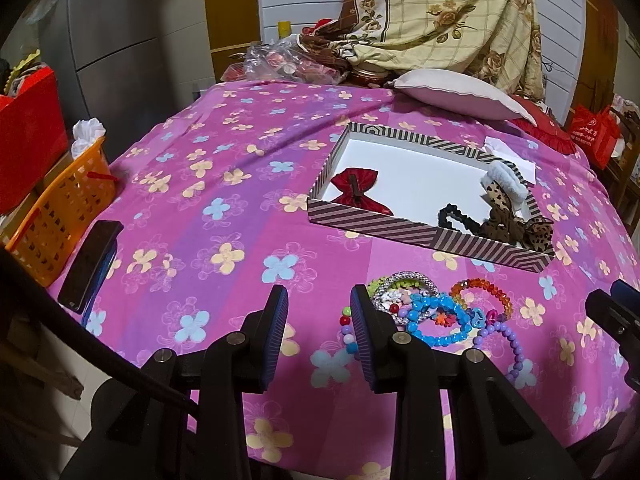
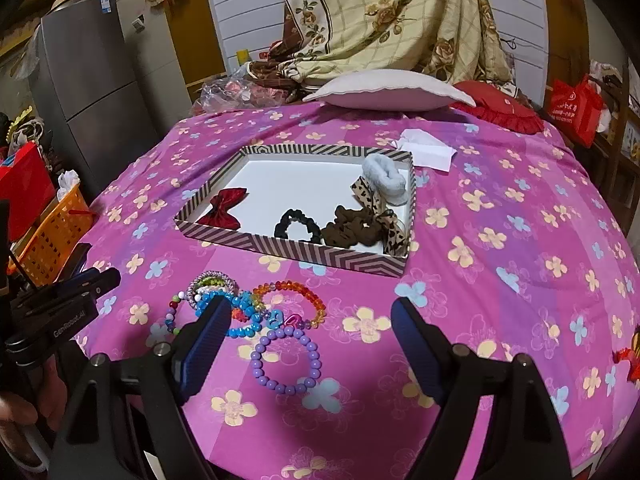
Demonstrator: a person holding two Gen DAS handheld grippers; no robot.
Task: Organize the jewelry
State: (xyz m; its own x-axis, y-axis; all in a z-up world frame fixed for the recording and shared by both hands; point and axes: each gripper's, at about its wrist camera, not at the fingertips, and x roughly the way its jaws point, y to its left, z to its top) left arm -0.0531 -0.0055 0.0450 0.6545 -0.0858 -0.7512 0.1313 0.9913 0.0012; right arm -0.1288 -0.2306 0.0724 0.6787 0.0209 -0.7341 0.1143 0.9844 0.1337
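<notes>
Hovering over a bed (image 2: 500, 216) spread with a pink flowered sheet, the right gripper (image 2: 308, 344) stands wide open and empty above a purple bead bracelet (image 2: 286, 360). The left gripper (image 1: 319, 320) also stands open, holding nothing. A tangle of beaded bracelets (image 1: 440, 308) lies just beyond, near the striped box (image 2: 288, 250). Lifting cleanly likely means pinching only the purple loop's free near side, clear of the tangle. Inside the box: a red bow (image 2: 223, 210), black scrunchie (image 2: 298, 226), brown scrunchie (image 2: 352, 230), leopard-print bow (image 2: 384, 216) and fluffy grey scrunchie (image 2: 388, 180).
</notes>
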